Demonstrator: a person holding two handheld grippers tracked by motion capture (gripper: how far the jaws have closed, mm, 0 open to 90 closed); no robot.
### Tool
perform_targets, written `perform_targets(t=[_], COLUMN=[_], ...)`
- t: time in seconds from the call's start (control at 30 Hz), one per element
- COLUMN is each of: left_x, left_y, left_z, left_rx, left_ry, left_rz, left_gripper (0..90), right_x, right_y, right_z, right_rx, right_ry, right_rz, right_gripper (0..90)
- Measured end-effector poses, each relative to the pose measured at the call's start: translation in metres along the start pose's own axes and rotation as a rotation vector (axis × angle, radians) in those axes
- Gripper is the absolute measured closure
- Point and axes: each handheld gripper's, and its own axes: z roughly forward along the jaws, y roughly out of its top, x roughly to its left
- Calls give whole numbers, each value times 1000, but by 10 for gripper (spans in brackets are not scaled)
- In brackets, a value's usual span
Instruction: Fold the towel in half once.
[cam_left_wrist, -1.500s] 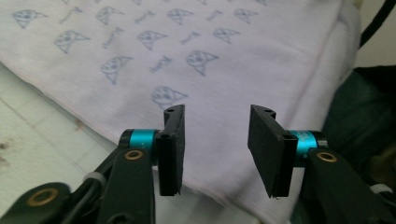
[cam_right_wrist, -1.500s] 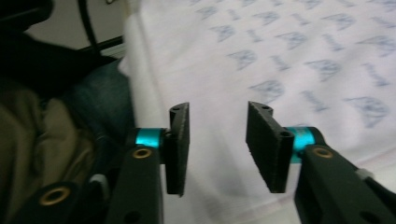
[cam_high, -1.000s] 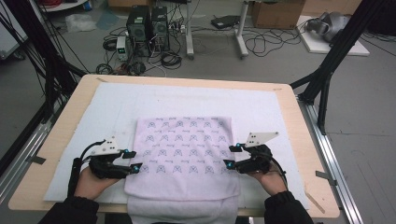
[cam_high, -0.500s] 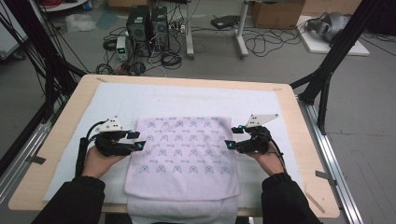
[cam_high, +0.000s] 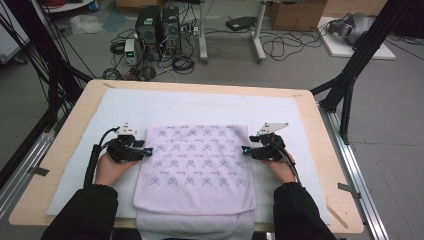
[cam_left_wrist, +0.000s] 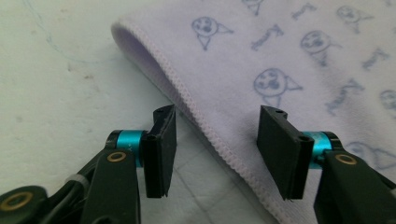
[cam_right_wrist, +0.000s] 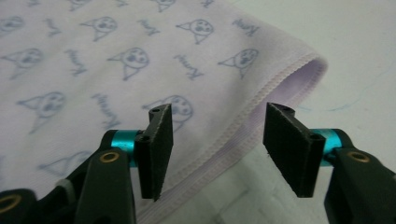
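Towel (cam_high: 196, 167) edges sit between both pairs of my jaws, and neither pair presses yet. My left gripper (cam_left_wrist: 212, 151) has its jaws apart and straddles the stitched hem, one pad over the white mat (cam_left_wrist: 56, 93), the other over the printed cloth. Its jaws have just been closing a little, with the hem between them but untouched. My right gripper (cam_right_wrist: 215, 151) mirrors this: jaws apart, just been closing, the hem running diagonally through the gap with no pad on it.

Outward from there, in the high view, the left gripper (cam_high: 146, 151) sits at the towel's left side and the right gripper (cam_high: 245, 150) at its right side, both a little short of the far corners. The towel lies flat and folded on the mat, which covers the wooden table (cam_high: 325, 130); its near end hangs over the table's front edge.

As I judge it, the risk is a thin bite. The fold shows two layers at each far corner, and if I close too high I may catch only the top layer, so the fold would open when lifted. Closing too low could pinch the mat along with the cloth. Uneven grips would skew the next fold.
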Motion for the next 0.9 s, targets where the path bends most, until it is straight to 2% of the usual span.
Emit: perform_targets(t=[0.07,0.1,0.13,0.17,0.2,0.3,0.37,0.43,0.53,0.6,0.63,0.67,0.7,0.73,0.77,0.8,0.83,0.87,0.9], left_x=[-1,-1,-1,-1,-2,-4,-6,-6,-1,0,3,4,4,5,5,7,8,9,10], left_y=[1,1,1,2,2,6,11,14,26,38,43,43,42,40,36,33,30,26,23], left_z=[2,2,3,3,4,5,6,5,5,3,2,3,3,4,5,4,5,6,9], left_rx=[-6,-8,-9,-15,-13,0,14,-12,-3,-23,-18,-12,9,33,34,41,40,47,71], left_ry=[16,9,9,-15,-18,-15,5,31,48,67,31,15,7,3,-12,-25,-29,-43,-46], left_rz=[-3,-14,-16,-22,-23,-14,13,29,44,55,29,14,17,30,22,6,-13,-28,-38], left_gripper=[571,597,636,683,777,841,857,863,865,866,865,860,859,853,836,770,625,546,505], right_x=[0,1,1,3,3,3,4,5,1,-3,-4,-7,-9,-10,-11,-11,-12,-12,-15], right_y=[-2,-1,0,2,3,9,16,22,27,32,34,34,33,31,28,25,23,22,22], right_z=[8,9,9,10,11,11,13,13,10,6,4,3,3,4,5,6,5,4,5], right_rx=[29,28,35,43,47,88,121,117,88,68,61,57,67,99,133,136,108,85,62], right_ry=[25,25,60,67,85,109,95,70,47,24,20,39,74,89,84,95,88,71,88], right_rz=[0,2,15,26,28,52,27,8,15,18,24,41,62,71,62,60,55,71,114], right_gripper=[520,585,676,722,770,851,859,861,865,866,866,864,862,857,847,793,634,549,506])
